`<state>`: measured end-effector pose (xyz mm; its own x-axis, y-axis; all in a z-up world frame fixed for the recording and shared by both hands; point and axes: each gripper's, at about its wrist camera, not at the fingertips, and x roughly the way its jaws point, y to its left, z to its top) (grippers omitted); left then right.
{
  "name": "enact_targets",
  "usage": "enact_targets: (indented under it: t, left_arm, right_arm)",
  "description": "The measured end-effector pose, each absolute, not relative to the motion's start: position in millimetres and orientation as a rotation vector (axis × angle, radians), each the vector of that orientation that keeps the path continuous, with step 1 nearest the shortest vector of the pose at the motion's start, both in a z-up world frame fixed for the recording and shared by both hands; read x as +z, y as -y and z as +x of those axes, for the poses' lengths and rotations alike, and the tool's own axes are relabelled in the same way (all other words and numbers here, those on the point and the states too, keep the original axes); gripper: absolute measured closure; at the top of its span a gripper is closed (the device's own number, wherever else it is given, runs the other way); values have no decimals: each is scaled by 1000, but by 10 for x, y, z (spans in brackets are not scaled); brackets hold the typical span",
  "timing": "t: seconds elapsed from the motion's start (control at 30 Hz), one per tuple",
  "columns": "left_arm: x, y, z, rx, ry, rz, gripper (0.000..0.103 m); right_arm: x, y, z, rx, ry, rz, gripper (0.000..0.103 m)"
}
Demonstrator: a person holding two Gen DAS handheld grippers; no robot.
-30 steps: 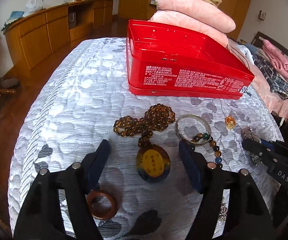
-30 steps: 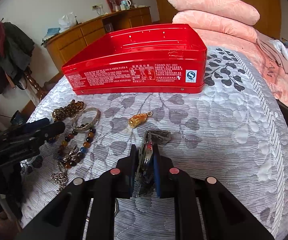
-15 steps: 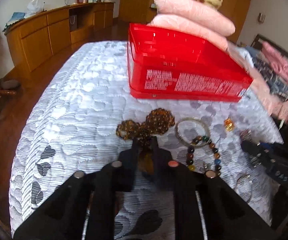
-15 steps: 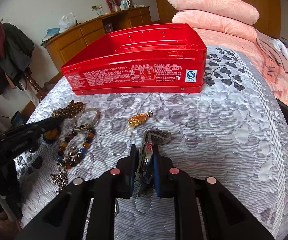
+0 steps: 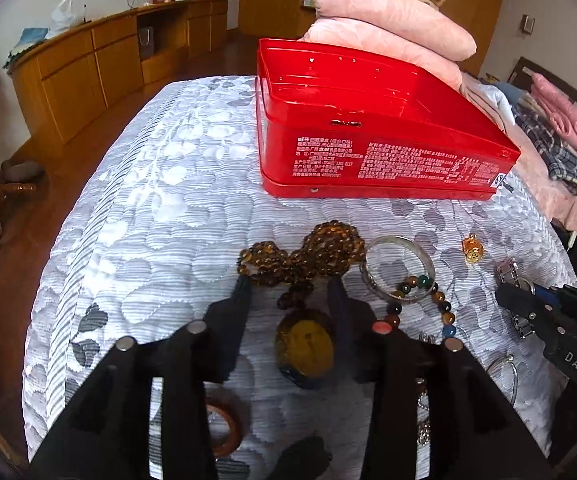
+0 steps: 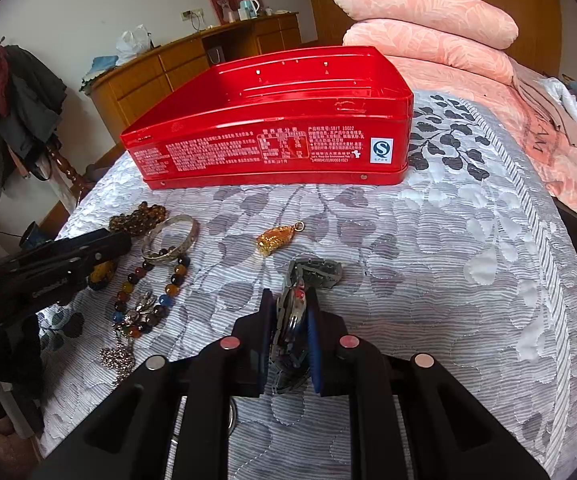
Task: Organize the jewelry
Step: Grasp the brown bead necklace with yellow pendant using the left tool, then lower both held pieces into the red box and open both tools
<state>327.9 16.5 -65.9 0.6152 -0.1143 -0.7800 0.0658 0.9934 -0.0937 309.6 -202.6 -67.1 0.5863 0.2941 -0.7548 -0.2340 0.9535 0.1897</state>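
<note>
An open red tin box [image 5: 368, 120] [image 6: 272, 128] stands on the quilted bed. My left gripper [image 5: 290, 292] is open, its fingers either side of the brown bead necklace [image 5: 312, 254] and above its yellow pendant [image 5: 306, 346]. My right gripper [image 6: 292, 304] is shut on a metal watch [image 6: 312, 274] lying on the quilt. Near them lie a clear bangle [image 5: 398, 268] [image 6: 170, 238], a multicolour bead bracelet [image 5: 420, 300] [image 6: 148, 300] and a gold charm [image 5: 471, 249] [image 6: 278, 236].
A brown wooden ring [image 5: 224, 426] lies under my left gripper. A silver chain [image 6: 118, 356] and a thin hoop [image 5: 502, 372] lie near the front edge. Pink pillows [image 6: 424, 28] are stacked behind the box. The bed edge drops to a wooden floor [image 5: 20, 216] at left.
My left gripper was open, shut over the pendant half a second ago, and now stands open again, nearer the beads. My right gripper stays shut on the watch.
</note>
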Motion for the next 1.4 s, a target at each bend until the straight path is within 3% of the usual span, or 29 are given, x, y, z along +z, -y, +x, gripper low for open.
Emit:
enact_targets:
  t: [0.07,0.2,0.87,1.4]
  left_arm:
    - [-657,-174,3279,-106,-900,-65,84]
    - [-622,-219,3214,-110,-875,-101,90]
    - [3,-177,2930,-185,-704,-143,90]
    - [487,122,3843,-216,-632,-115,90]
  right_arm:
    - [-670,2023,3097,306,-892,70,87]
    - [-663,2000,3079,300,-885,61,88]
    - [-149,2160,3017,331,-774,115,90]
    - [429,2098,3958,326,-683,101,90]
